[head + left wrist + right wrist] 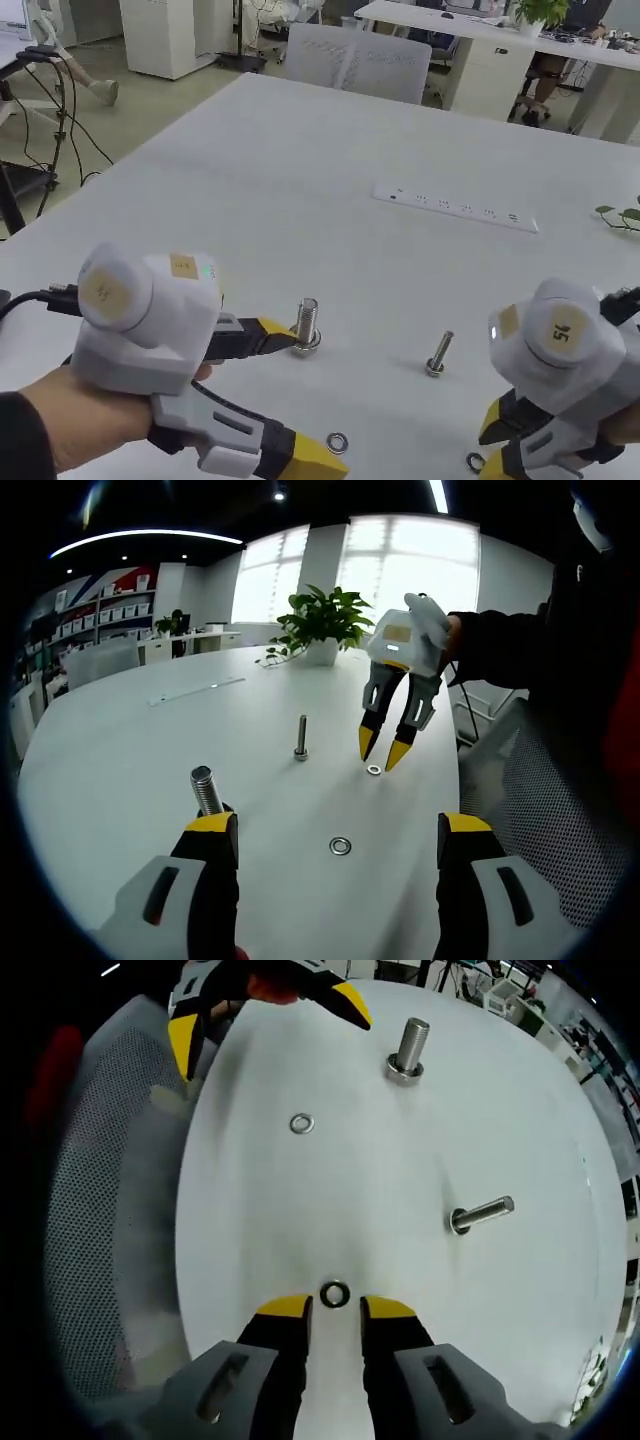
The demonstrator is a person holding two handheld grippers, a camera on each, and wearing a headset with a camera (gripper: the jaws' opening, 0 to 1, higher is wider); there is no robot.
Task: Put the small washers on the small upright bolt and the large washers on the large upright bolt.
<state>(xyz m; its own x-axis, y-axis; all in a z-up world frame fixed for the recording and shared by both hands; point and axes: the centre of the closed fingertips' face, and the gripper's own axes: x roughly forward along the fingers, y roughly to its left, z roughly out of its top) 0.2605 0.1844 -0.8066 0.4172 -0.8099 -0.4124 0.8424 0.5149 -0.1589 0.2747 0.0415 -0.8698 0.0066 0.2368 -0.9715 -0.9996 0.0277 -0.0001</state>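
Right gripper (335,1306) hangs tips-down, jaws slightly apart, straddling a washer (334,1294) lying well apart from the large bolt (408,1050). Lower squarely and pinch the rim from both sides, or it may skid. Left gripper (338,825), spread wide, sits just beside the large bolt.

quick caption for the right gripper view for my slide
Right gripper, jaws open, poised over a washer on the white table, with the large bolt and small bolt beyond.

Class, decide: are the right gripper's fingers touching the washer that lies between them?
Apart. The right gripper view shows a strip of white table on each side of the washer, separating it from both fingers.
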